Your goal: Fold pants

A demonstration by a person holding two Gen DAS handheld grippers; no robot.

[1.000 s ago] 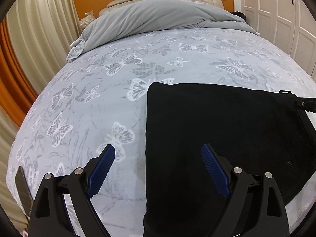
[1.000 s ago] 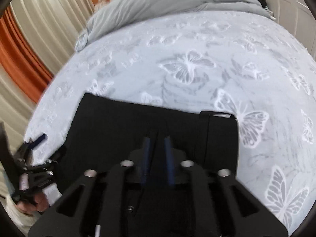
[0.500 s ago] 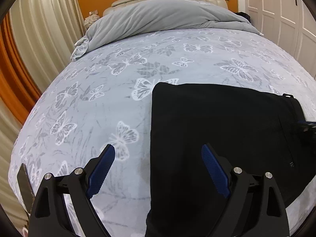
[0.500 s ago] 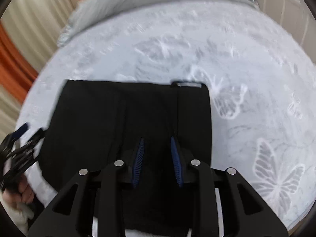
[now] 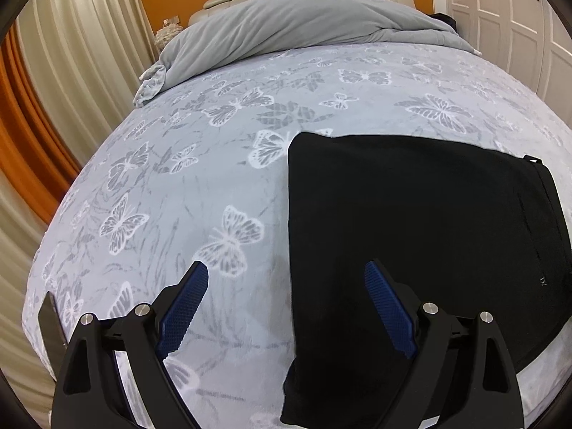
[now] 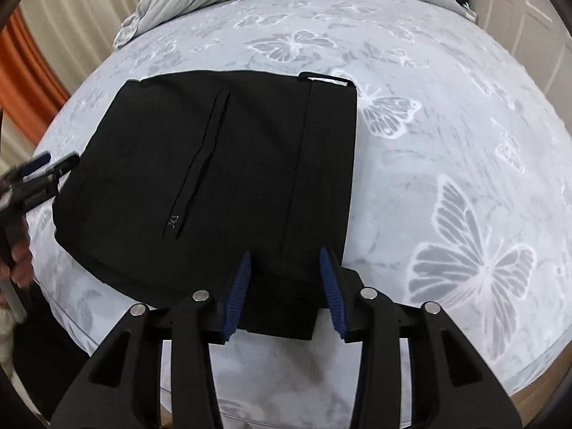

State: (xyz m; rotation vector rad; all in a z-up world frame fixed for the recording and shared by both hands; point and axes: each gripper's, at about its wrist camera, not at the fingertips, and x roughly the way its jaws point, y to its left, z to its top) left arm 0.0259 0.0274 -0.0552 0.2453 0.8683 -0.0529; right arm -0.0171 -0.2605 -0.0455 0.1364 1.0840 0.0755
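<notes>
Black pants (image 5: 411, 221) lie folded into a flat rectangle near the foot of the bed, their left part hanging over the front edge. In the right wrist view the pants (image 6: 228, 164) show a pocket seam and the waistband at the far right corner. My left gripper (image 5: 286, 271) is wide open and empty, raised above the pants' left edge. My right gripper (image 6: 286, 257) is open and empty, just above the pants' near edge, touching nothing. The left gripper (image 6: 39, 175) also shows at the far left of the right wrist view.
The bed (image 5: 214, 150) has a pale blue cover with butterflies. A grey duvet (image 5: 286, 28) is bunched at the headboard. Cream curtains (image 5: 71, 57) hang at the left, white wardrobe doors (image 5: 518, 10) stand at the right. The bed's front edge (image 6: 357, 404) is right under the right gripper.
My right gripper opened, let go of the pants and drew back towards the bed's front edge. The left gripper stayed open and shifted slightly back.
</notes>
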